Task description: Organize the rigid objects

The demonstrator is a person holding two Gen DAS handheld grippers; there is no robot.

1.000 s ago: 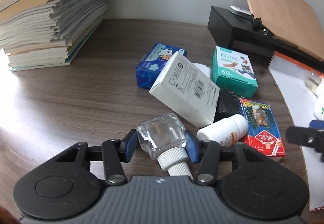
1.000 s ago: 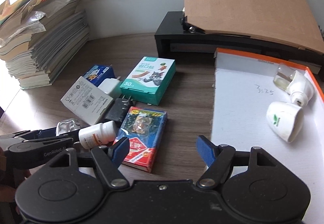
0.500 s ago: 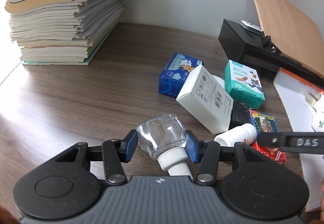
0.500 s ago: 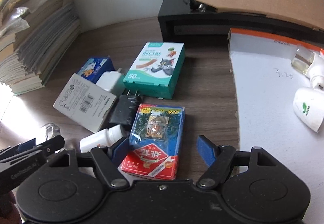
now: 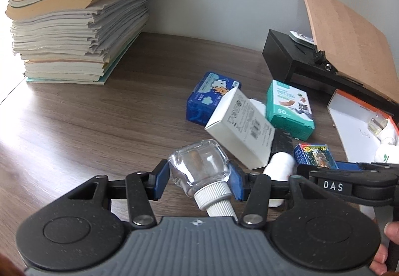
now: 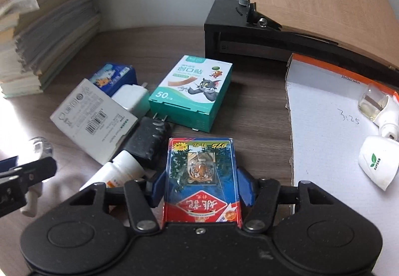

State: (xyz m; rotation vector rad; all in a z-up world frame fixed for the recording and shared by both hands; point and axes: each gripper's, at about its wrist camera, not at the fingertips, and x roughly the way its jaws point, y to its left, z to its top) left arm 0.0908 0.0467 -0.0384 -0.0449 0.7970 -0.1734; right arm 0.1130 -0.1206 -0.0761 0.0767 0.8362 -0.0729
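My left gripper (image 5: 198, 180) is shut on a clear glass bottle (image 5: 199, 167) with a white ribbed cap, held above the wooden table. My right gripper (image 6: 202, 186) has its blue pads against both sides of a red and blue card box (image 6: 201, 176) with a tiger picture, which lies on the table. It also shows in the left wrist view (image 5: 315, 155). Beside it lie a white pill bottle (image 6: 117, 171), a black charger (image 6: 149, 141), a white barcode box (image 6: 93, 120), a teal plaster box (image 6: 193, 92) and a blue box (image 6: 113, 76).
A white tray with an orange rim (image 6: 324, 126) at the right holds a clear vial (image 6: 374, 103) and a white plug-in device (image 6: 377, 161). A black stand (image 6: 237, 26) with a wooden board sits behind. A tall paper stack (image 5: 74, 21) fills the left.
My right gripper moved forward and down over the card box and closed its pads on the box's sides. My left gripper rose with the glass bottle still in it.
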